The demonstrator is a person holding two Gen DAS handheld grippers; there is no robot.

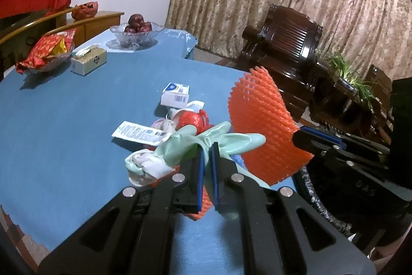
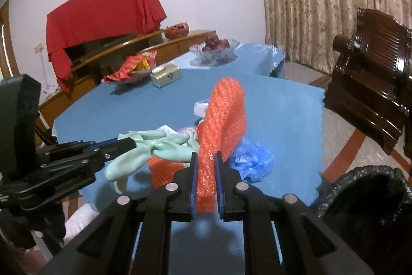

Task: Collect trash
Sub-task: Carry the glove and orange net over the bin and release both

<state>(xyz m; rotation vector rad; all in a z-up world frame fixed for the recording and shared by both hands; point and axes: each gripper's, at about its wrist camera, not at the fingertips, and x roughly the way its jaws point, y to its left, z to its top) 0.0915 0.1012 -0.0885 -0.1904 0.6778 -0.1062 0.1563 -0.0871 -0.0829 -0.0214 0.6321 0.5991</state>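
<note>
Left hand-held gripper (image 1: 207, 153) pinches limp mint-green rubber glove (image 1: 206, 141)

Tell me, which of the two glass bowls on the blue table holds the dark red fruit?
The far glass bowl, near the table's curtain end, holds the dark red fruit. The other bowl, beside the tissue box, holds red and yellow snack packets instead.

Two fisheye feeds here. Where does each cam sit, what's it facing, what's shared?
Left wrist: on the left tongs, facing across the blue table toward the curtain; they pinch a green rubber glove; right tongs intrude.
Right wrist: on the right tongs, facing the red cloth; they pinch orange foam netting; left tongs intrude.
Shared: glove, netting, table, apple bowl.
</note>
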